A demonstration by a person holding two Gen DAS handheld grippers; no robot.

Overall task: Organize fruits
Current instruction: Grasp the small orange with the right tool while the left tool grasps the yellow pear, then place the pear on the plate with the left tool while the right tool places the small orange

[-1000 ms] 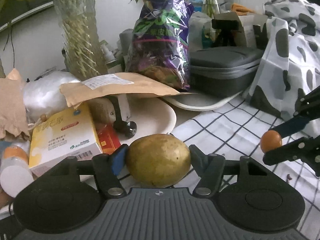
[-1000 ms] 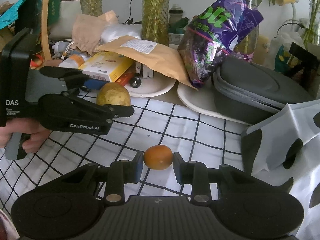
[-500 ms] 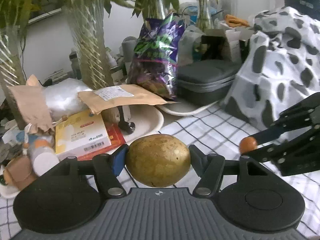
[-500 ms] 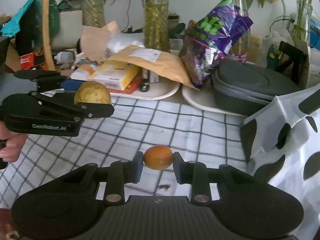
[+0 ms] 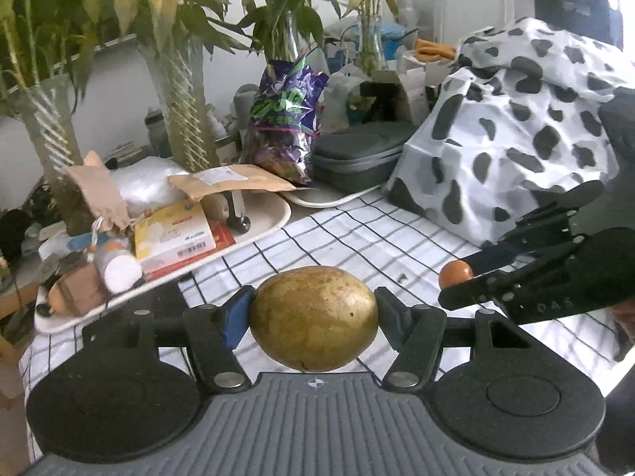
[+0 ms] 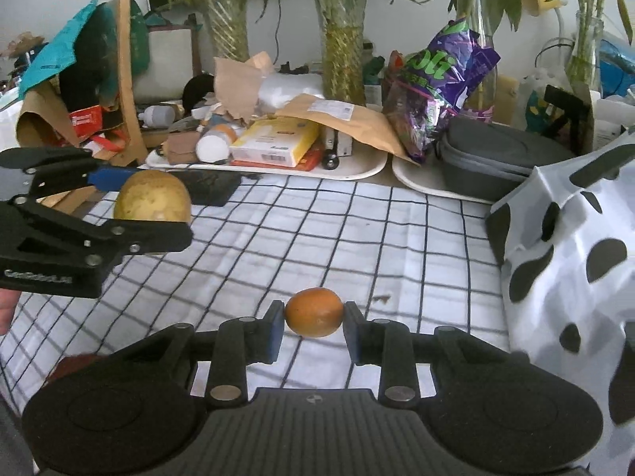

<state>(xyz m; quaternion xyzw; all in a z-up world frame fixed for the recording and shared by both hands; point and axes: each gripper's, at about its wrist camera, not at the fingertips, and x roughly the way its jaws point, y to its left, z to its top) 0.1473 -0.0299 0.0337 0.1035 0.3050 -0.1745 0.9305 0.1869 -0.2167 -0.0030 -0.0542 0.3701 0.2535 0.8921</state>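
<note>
The left tool (image 5: pixel 313 317) grips a large yellow-green fruit (image 5: pixel 313 317) above the checked tabletop (image 5: pixel 349 238). The right tool (image 6: pixel 313 317) clamps a small orange fruit (image 6: pixel 313 311), held above the tabletop's near centre.

**Both grippers loaded, held side by side**

The left gripper (image 5: pixel 313 323) has its fingers (image 5: pixel 234 317) clamped on a large yellow-brown fruit (image 5: pixel 313 317), angled downward. The right gripper (image 6: pixel 313 317) pinches a small orange fruit (image 6: pixel 313 311) between nearly closed fingers (image 6: pixel 274 329). A fingertip (image 6: pixel 6 311) of the left hand shows at the frame edge.
</note>
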